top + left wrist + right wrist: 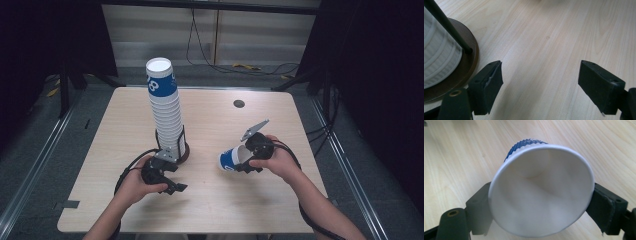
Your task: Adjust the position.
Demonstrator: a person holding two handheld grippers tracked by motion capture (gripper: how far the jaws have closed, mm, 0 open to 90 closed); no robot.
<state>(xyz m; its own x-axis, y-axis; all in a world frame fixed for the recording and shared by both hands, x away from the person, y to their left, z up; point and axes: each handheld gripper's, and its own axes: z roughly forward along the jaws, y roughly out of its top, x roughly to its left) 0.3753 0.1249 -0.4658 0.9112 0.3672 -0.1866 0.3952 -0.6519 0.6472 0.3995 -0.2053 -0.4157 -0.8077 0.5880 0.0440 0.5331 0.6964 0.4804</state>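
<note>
We judge the main risk to be with the paper cup (pixel 541 192) that our right claw (pixel 243 161) holds: its two pads press on the cup from both sides just below the rim, and the wall is thin, so too hard a squeeze could dent it, while too soft a squeeze could let it slip and roll on the table (pixel 280 130). The tall stack of cups (pixel 165 107) in its holder (pixel 181 150) leans a little, so a careless touch could tip it or push off the top cup. Our left claw (pixel 172 184) sits low near the holder base (pixel 461 72), its jaws wide apart with nothing between them, just above the wood. Our right hand (pixel 277 160) keeps the cup lying on its side, mouth toward the claw's camera and blue bottom pointing toward the stack, slightly above the table at the right of the holder.
</note>
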